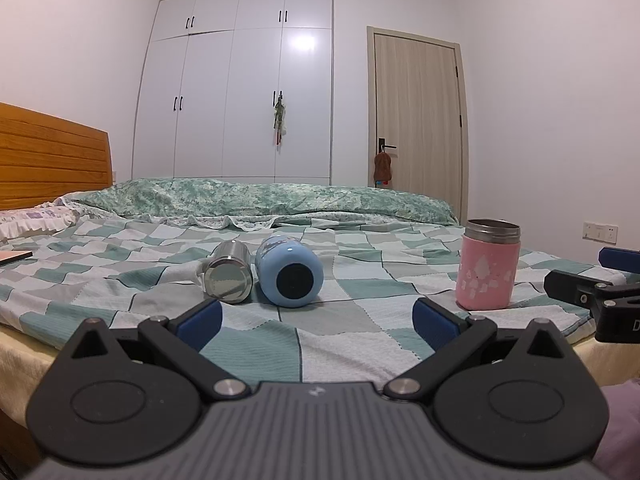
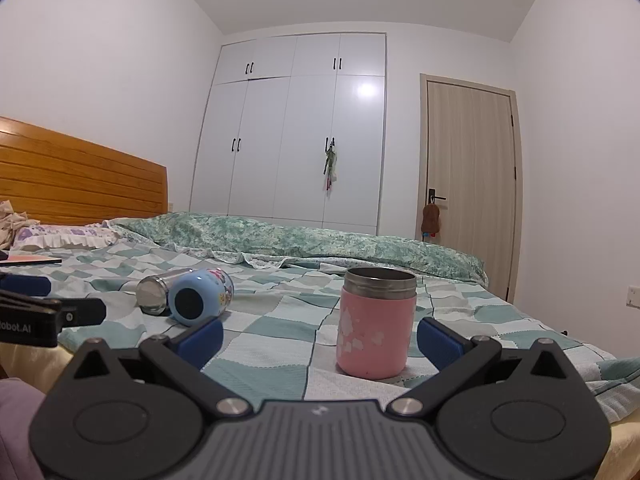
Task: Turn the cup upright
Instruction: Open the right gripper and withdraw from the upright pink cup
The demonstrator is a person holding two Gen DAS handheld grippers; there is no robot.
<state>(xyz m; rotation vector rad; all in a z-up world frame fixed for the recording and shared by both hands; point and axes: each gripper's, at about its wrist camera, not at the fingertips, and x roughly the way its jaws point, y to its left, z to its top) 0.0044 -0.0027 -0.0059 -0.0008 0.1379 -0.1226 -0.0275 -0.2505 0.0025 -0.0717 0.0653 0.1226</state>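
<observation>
A pink cup [image 1: 488,266] with a steel rim stands upright on the checked bedsheet; it also shows in the right wrist view [image 2: 376,324]. A light blue cup [image 1: 289,272] lies on its side with its base toward me, and a steel cup [image 1: 228,272] lies on its side touching it on the left. Both show in the right wrist view, the blue cup [image 2: 200,298] and the steel cup [image 2: 152,294]. My left gripper [image 1: 318,322] is open and empty, short of the lying cups. My right gripper [image 2: 320,338] is open and empty, with the pink cup just beyond its fingers.
The checked sheet [image 1: 340,332] covers a bed with a wooden headboard [image 1: 48,156]. A folded green quilt [image 1: 260,200] lies along the far side. A flat pink item [image 1: 14,257] rests at the left. A white wardrobe [image 1: 240,92] and a door [image 1: 418,120] stand behind.
</observation>
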